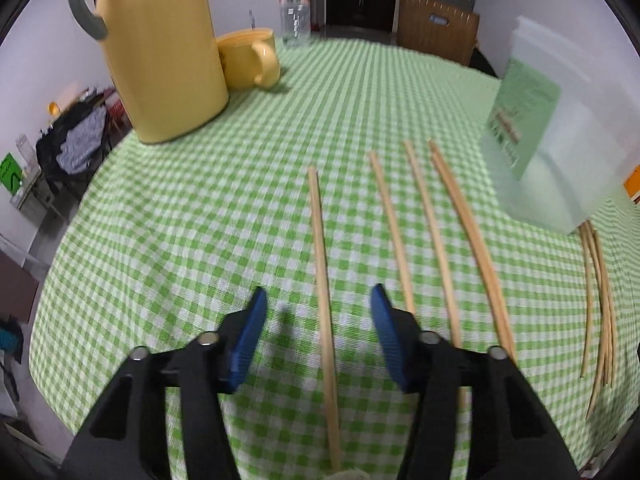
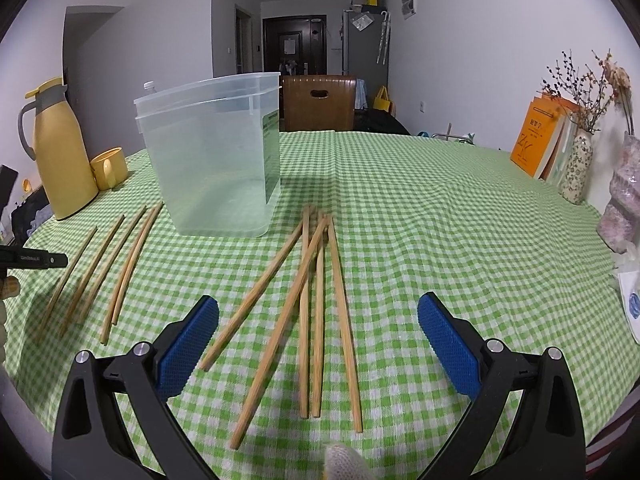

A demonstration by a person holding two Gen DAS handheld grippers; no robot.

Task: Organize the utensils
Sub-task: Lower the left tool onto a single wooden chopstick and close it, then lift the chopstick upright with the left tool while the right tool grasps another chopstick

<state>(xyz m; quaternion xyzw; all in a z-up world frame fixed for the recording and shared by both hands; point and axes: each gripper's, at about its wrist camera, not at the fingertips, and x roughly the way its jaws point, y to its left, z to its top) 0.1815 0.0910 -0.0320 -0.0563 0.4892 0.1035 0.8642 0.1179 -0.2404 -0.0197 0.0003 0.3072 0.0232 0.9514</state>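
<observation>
A green and white checked cloth covers the surface (image 2: pixel 440 208). The left tongs (image 1: pixel 318 304) are partly open, and one chopstick (image 1: pixel 323 280) lies on the cloth between their blue tips, not touched. More loose chopsticks (image 1: pixel 436 236) lie just to their right. The right tongs (image 2: pixel 318 320) are wide open and hold nothing. A pile of chopsticks (image 2: pixel 308 300) lies between their tips. A clear plastic box (image 2: pixel 216 160) stands beyond them, a bit left. A yellow jug (image 2: pixel 56 148) stands far left.
</observation>
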